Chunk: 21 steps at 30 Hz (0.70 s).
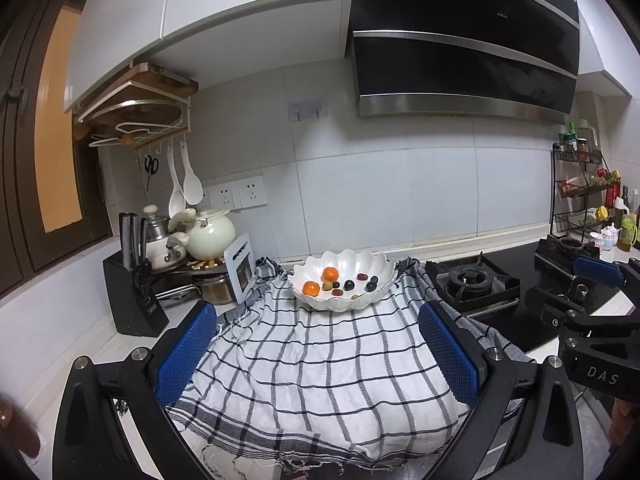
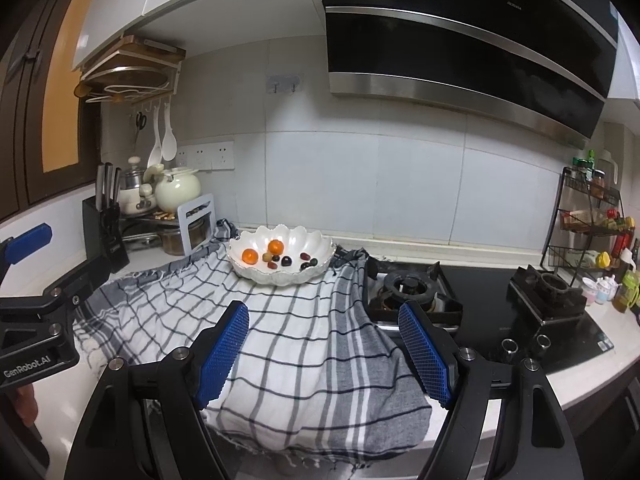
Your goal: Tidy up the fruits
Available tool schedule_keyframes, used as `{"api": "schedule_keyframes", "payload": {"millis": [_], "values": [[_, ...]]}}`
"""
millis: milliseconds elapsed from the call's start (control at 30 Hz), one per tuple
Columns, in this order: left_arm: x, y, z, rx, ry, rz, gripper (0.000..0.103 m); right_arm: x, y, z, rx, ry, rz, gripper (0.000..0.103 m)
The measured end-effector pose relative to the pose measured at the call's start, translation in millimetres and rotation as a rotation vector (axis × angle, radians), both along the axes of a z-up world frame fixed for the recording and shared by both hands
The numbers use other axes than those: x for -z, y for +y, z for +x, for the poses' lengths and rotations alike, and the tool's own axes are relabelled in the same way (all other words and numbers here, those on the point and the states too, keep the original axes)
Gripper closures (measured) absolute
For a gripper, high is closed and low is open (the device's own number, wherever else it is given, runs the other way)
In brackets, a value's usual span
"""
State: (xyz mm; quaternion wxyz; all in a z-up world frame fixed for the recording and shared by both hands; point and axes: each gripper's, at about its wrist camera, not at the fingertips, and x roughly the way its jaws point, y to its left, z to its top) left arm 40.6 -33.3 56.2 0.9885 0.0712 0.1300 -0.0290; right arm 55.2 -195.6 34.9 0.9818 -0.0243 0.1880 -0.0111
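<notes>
A white scalloped bowl (image 1: pixel 380 270) (image 2: pixel 312 240) stands at the back of a checked cloth (image 1: pixel 320 368) (image 2: pixel 296 344). It holds two small oranges (image 1: pixel 311 288) (image 2: pixel 250 256), dark grapes (image 1: pixel 349 285) (image 2: pixel 286 261) and a few reddish and pale small fruits. My left gripper (image 1: pixel 320 352) hangs over the near half of the cloth, short of the bowl, open with nothing between its blue pads (image 1: pixel 184 360). My right gripper (image 2: pixel 324 354) is also over the cloth's near part, open and empty, with the bowl ahead to the left.
A gas hob (image 2: pixel 412 292) (image 1: pixel 472 284) borders the cloth on the right. A knife block (image 1: pixel 134 300), pots and a cream kettle (image 1: pixel 210 234) crowd the left counter. A spice rack (image 2: pixel 588 224) stands far right. An extractor hood (image 1: pixel 464 36) hangs above.
</notes>
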Motion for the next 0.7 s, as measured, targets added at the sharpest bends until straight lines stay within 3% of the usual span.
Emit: {"api": "schedule_keyframes", "payload": {"millis": [700], "values": [[2, -3, -11, 0.012, 0.034, 0.0, 0.0, 5, -4, -17, 0.026, 0.022, 0.003, 0.025]]}}
